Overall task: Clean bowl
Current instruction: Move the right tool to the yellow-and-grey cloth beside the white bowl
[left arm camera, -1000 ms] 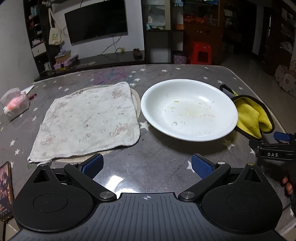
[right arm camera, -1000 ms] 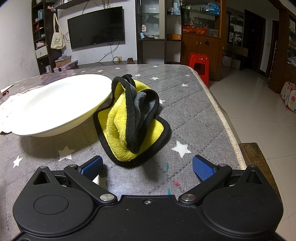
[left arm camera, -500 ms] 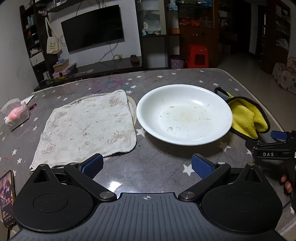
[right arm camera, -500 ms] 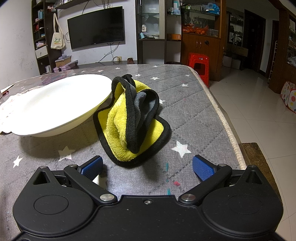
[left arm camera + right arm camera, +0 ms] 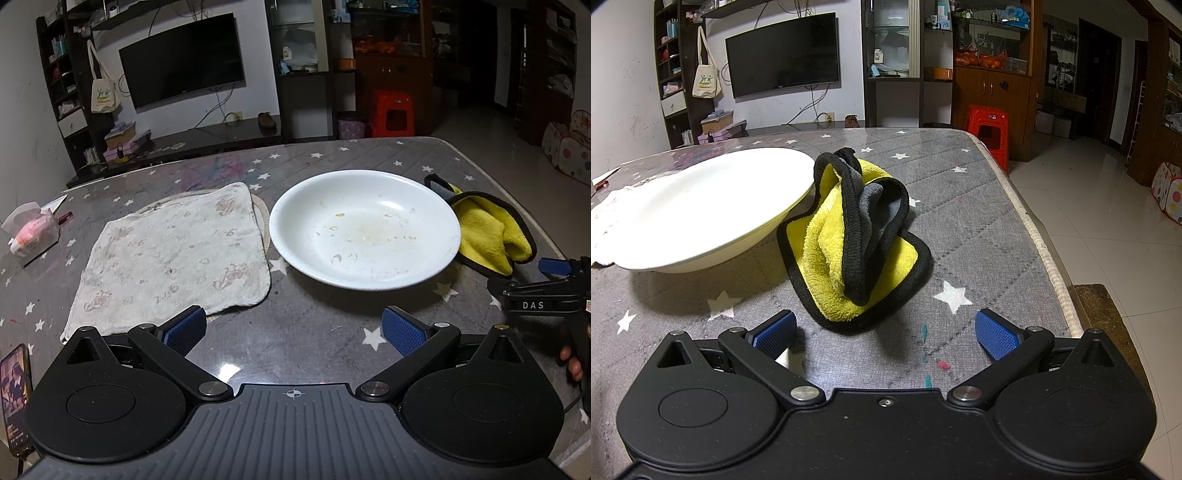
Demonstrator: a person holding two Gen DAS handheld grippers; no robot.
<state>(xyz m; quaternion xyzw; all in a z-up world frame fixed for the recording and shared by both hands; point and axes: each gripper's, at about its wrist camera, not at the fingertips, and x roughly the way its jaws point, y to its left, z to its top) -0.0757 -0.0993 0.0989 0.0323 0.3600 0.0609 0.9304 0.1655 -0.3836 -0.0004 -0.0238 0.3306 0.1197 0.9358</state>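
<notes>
A wide white bowl [image 5: 365, 229] with yellowish food smears in its middle rests on the star-patterned table; its outer wall shows in the right wrist view [image 5: 701, 214]. A crumpled yellow cloth with black trim [image 5: 853, 240] lies just right of the bowl [image 5: 487, 232]. My left gripper [image 5: 293, 330] hangs open, short of the bowl, with nothing between its blue pads. My right gripper [image 5: 886, 332] is open just in front of the cloth, not touching it. In the left wrist view the right gripper's side [image 5: 543, 291] shows at the right edge.
A pale printed towel [image 5: 170, 254] lies flat left of the bowl. A tissue pack [image 5: 31, 232] and a phone [image 5: 14, 391] sit at the table's left side. The table's right edge [image 5: 1049, 254] drops to a tiled floor. A red stool [image 5: 988, 129] stands beyond.
The left gripper has drawn back and risen, so bowl and towel look smaller and farther. The right gripper has held still.
</notes>
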